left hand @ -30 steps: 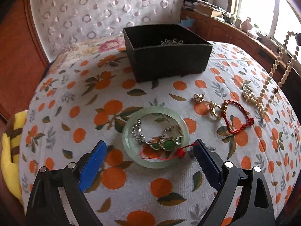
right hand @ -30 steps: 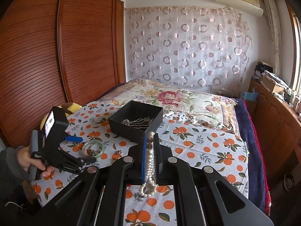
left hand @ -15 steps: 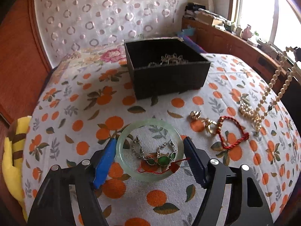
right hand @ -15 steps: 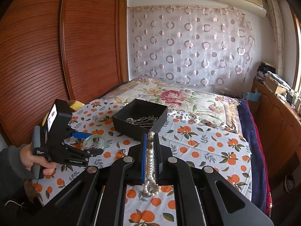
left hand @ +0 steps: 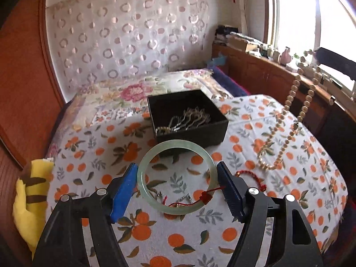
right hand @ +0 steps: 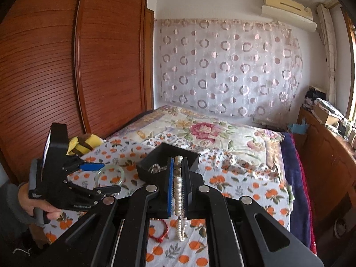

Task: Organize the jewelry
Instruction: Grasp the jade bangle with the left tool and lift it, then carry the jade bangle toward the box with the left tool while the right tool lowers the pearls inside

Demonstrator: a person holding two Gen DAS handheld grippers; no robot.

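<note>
My left gripper (left hand: 175, 185) is shut on a pale green jade bangle (left hand: 155, 153) and holds it above the bedspread, with a red thread hanging from it. The bangle also shows in the right wrist view (right hand: 109, 174). My right gripper (right hand: 178, 178) is shut on a pearl necklace (right hand: 178, 191), which hangs down toward the cloth and shows in the left wrist view (left hand: 287, 120). The black jewelry box (left hand: 189, 118) stands beyond the bangle with several chains inside. A red cord bracelet (left hand: 251, 175) lies on the cloth.
An orange-patterned cloth (left hand: 244, 233) covers the bed. A yellow plush toy (left hand: 29, 200) lies at the left edge. A wooden wardrobe (right hand: 66, 77) stands on the left and a wooden cabinet (left hand: 255, 69) on the right under the window.
My left gripper closed on the jade bangle and lifted it off the cloth, leaving the silver and green bracelet below. My right gripper rose higher with the pearl necklace.
</note>
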